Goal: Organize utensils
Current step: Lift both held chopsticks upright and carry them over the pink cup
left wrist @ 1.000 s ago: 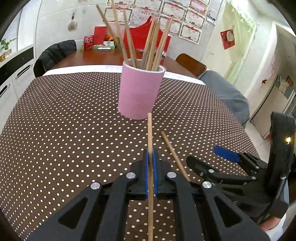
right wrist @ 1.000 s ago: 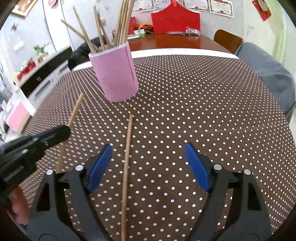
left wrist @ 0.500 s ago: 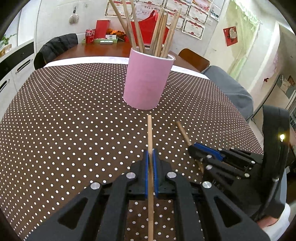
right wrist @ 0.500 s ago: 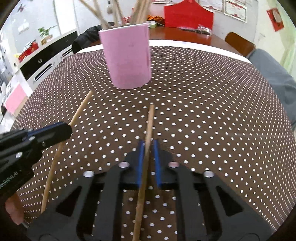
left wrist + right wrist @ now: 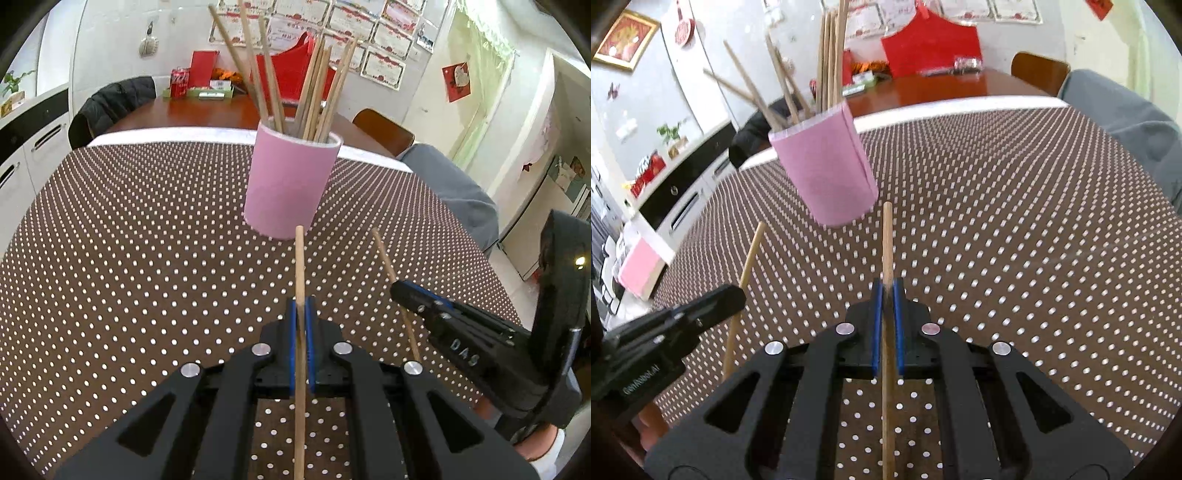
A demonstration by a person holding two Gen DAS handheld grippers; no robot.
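Observation:
A pink cup (image 5: 291,184) holding several wooden chopsticks (image 5: 317,85) stands on the brown polka-dot tablecloth (image 5: 129,258). My left gripper (image 5: 302,306) is shut on a wooden chopstick (image 5: 300,266) whose tip points at the cup's base. My right gripper (image 5: 885,295) is shut on another wooden chopstick (image 5: 887,243), lifted off the cloth and tilted. The cup (image 5: 827,173) sits ahead and left in the right wrist view. The right gripper and its chopstick (image 5: 386,254) show at the right of the left wrist view. The left gripper's chopstick (image 5: 748,262) shows at left in the right wrist view.
A wooden table (image 5: 192,114) with a red can, boxes and a red bag lies behind. Chairs (image 5: 384,129) stand at the far edge, one with a black jacket (image 5: 110,99). White cabinets (image 5: 683,192) line the left. A grey cushion (image 5: 1126,110) sits right.
My right gripper closed on the chopstick lying on the cloth and lifted it, tilting the view. My left gripper kept hold of its chopstick and rose slightly toward the cup.

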